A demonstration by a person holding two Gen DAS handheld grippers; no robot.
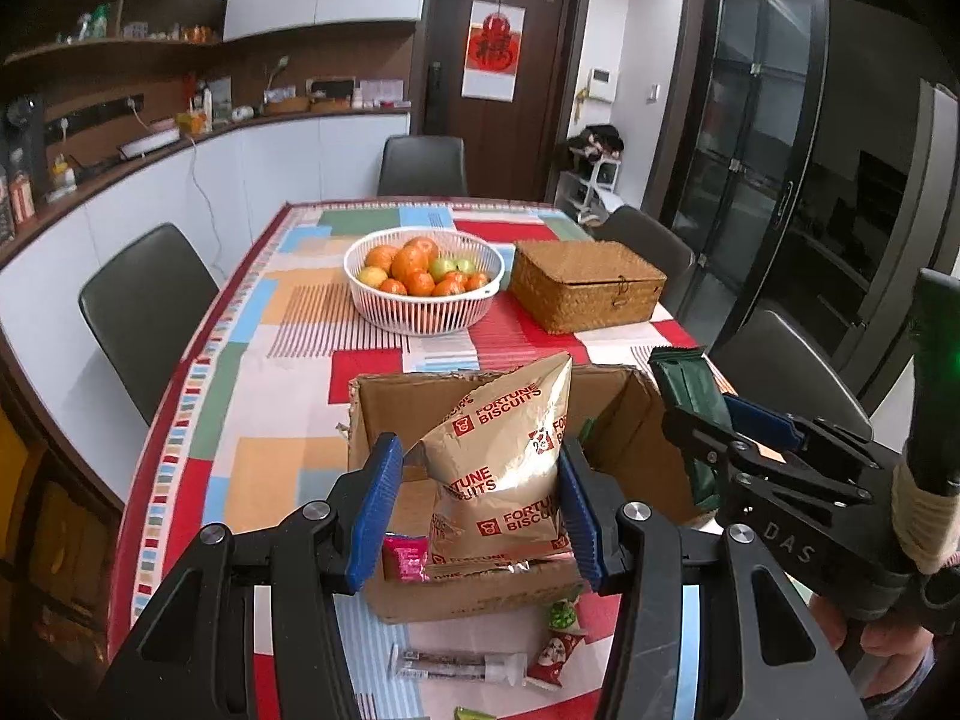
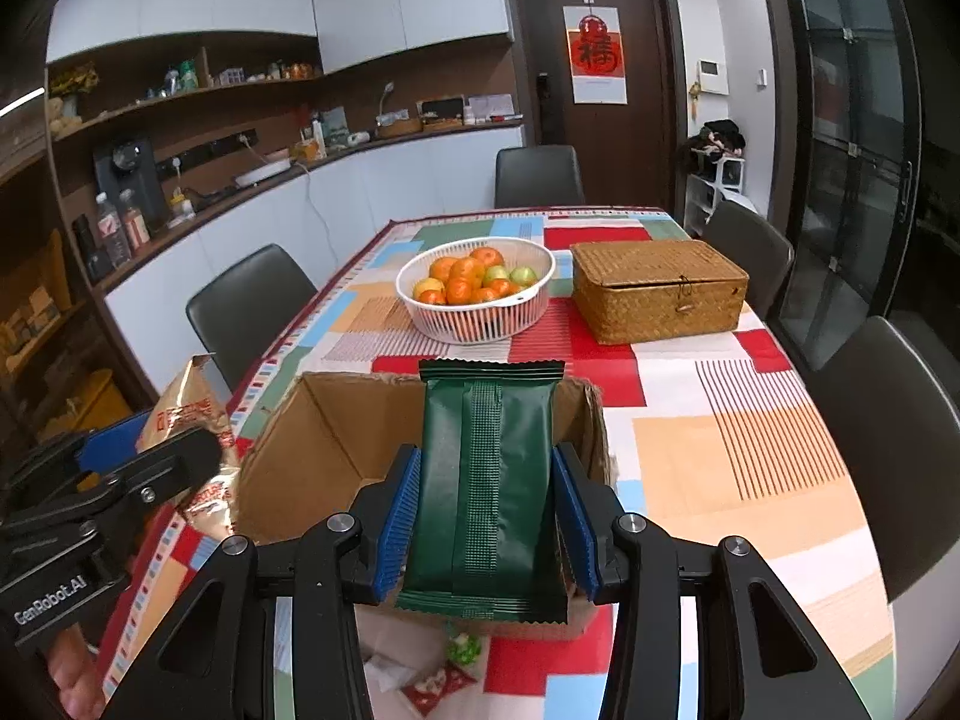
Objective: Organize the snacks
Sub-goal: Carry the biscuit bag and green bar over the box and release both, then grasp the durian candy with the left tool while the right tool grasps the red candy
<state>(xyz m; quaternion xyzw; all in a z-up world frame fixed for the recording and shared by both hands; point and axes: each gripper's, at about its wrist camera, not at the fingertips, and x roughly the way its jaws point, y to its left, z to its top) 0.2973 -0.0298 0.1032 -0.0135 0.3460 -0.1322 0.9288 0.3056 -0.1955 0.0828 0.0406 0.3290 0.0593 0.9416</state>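
The left wrist view shows what the right one hides: a pink packet [image 1: 403, 555] inside the cardboard box [image 1: 384, 414], and, on the near worktop [image 1: 288, 324] in front of the box, a clear tube-like wrapper [image 1: 459, 664] and small red and green candy packs [image 1: 558, 639]. The right wrist view gives only a blurred glimpse of those candies [image 2: 456, 657], but it shows the whole back seam of the green packet [image 2: 486, 480].

The left claw [image 1: 483, 501] is clenched on a gold biscuit bag [image 1: 501, 462], pads pressing both of its sides; the bag stands upright over the open box, long axis running near to far and upward, top corner pointing to the far right. Red print on it reads "FORTUNE BISCUITS" several times. The right claw [image 2: 486, 507] grips the dark green packet by its long edges, long axis pointing away from the camera, crimped ends near and far, held above the box's right part. From the left view that packet [image 1: 684, 396] appears tilted at the right of the box.

The right tool's body reads "DAS"; the left tool's reads "GenRobot.AI".

Farther off stand a white basket [image 1: 420, 306] of oranges and green fruit and, to its right, a closed wicker box [image 1: 585, 285]. A red poster hangs on the far door [image 1: 493, 51].
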